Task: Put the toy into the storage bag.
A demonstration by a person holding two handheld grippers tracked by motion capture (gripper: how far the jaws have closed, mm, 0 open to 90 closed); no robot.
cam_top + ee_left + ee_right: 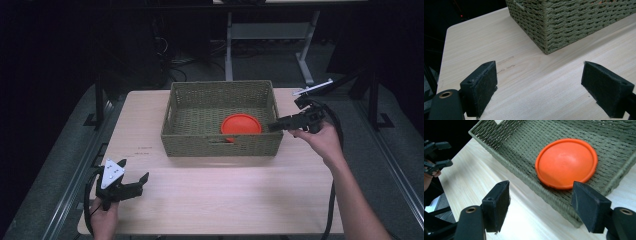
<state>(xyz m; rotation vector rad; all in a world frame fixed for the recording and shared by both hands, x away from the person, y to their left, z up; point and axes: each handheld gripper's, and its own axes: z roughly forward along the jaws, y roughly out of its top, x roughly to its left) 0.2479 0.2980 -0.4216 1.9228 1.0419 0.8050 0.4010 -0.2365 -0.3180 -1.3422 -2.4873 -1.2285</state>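
**Right gripper beside the basket, disc just inside the rim**

I start from the dim room with desk legs and cables behind, and the pale wooden table [215, 200] that takes up most of my high view. I take the woven basket [222, 145] as the landmark: it sits toward the far middle of the table, long side facing me.

Inside the basket, the orange disc [241, 124] lies flat, dome up, on the woven floor, right of the middle and close to the near wall. Being round, it has no long axis to line up with; the rim is what I would have to catch.

The right gripper [274, 127] is at the basket's right end, about level with the top of its wall and pointing inward. In the right gripper view its jaws stand wide apart with nothing between them, and the disc [566, 163] lies just ahead of them, across the basket's wall. So I judge the coming move belongs to this hand.

The left gripper [142, 181] is well apart from the basket, near the table's front left corner, jaws spread and empty, facing the basket's corner [546, 47].
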